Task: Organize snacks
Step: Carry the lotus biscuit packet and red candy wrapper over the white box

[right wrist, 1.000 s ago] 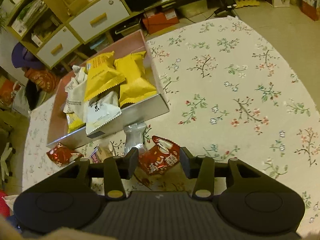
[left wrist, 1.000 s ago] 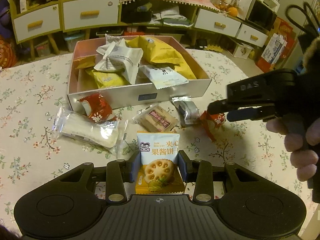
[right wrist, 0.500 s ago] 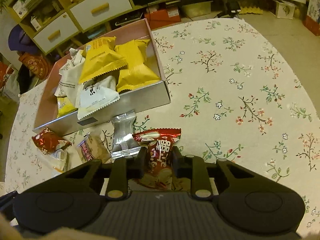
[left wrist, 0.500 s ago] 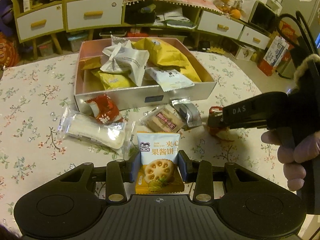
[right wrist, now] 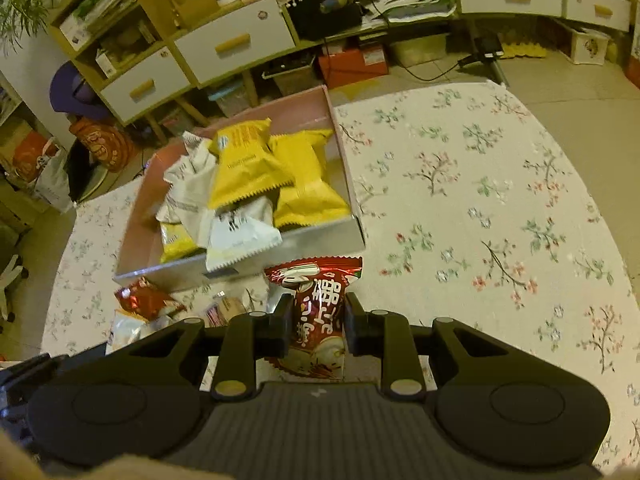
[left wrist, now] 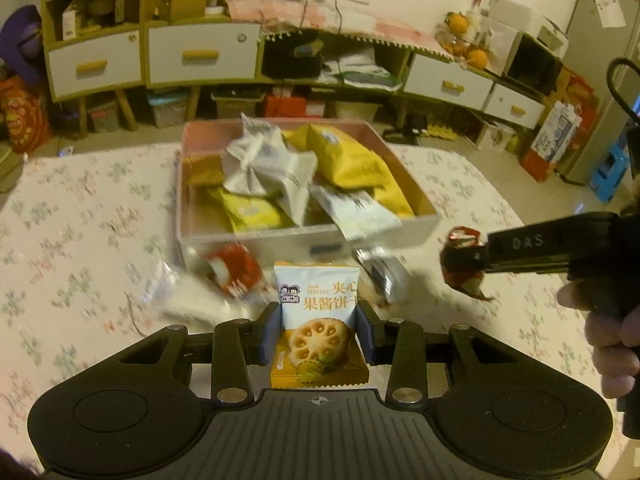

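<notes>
Above floral tablecloth [right wrist: 460, 208], red packet [right wrist: 318, 312] upright

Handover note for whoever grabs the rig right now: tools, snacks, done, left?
Left tool: shut on the jam biscuit packet, lifted off the table.
Right tool: jaws just closed on the red snack packet; it is gripped and off the cloth.
Box: on the floral table, already holding yellow packets and white packets.
Still loose in front of the box: another red packet, a silver packet, a clear-wrapped one and a small brown-labelled one.
Left: drop both held packets in the box, then collect the loose ones.
</notes>
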`<action>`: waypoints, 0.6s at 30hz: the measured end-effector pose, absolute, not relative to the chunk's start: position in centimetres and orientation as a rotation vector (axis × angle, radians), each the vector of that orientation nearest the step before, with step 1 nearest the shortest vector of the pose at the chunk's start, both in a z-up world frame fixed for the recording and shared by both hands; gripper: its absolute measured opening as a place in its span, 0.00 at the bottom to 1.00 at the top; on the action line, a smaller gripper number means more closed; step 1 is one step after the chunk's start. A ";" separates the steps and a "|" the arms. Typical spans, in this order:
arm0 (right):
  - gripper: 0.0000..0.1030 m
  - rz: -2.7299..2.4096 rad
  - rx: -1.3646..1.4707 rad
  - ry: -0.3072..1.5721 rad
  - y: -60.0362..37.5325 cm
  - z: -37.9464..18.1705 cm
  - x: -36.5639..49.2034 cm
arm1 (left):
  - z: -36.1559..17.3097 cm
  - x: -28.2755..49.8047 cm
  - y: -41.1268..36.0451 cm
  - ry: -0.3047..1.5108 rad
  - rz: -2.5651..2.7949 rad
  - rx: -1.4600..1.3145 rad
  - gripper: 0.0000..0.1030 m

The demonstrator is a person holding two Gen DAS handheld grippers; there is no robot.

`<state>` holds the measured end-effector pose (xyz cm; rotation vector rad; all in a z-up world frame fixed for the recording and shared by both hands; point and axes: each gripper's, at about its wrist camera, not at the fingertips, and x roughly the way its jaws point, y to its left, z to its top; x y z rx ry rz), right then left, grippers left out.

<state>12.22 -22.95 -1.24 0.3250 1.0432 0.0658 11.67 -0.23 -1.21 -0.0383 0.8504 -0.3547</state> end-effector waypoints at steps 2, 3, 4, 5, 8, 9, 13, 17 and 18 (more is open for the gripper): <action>0.22 0.078 0.331 1.036 -23.0 -0.9 12.8 | -0.7 12.6 0.2 0.841 -0.342 -0.044 0.36; 0.22 0.082 0.330 1.029 -23.0 -0.7 13.3 | -0.5 13.1 0.4 0.836 -0.335 -0.047 0.36; 0.22 0.085 0.328 1.024 -23.0 -0.5 13.7 | -0.3 13.7 0.6 0.831 -0.327 -0.048 0.36; 0.22 0.089 0.329 1.019 -23.0 -0.3 14.3 | -0.1 14.4 0.8 0.824 -0.319 -0.048 0.36; 0.22 0.098 0.324 1.009 -22.9 0.2 16.2 | 0.4 16.5 1.3 0.803 -0.291 -0.040 0.36; 0.22 0.100 0.315 1.004 -22.7 0.3 16.9 | 0.4 17.3 1.4 0.800 -0.279 -0.038 0.36; 0.22 0.095 0.268 0.985 -22.4 0.4 19.4 | 0.1 20.8 1.9 0.800 -0.237 -0.028 0.36; 0.23 0.092 0.240 0.978 -22.4 -0.1 22.0 | -0.3 24.0 2.4 0.797 -0.207 -0.039 0.36; 0.23 0.092 0.238 0.979 -22.4 -0.3 22.6 | -0.5 24.7 2.5 0.799 -0.205 -0.053 0.36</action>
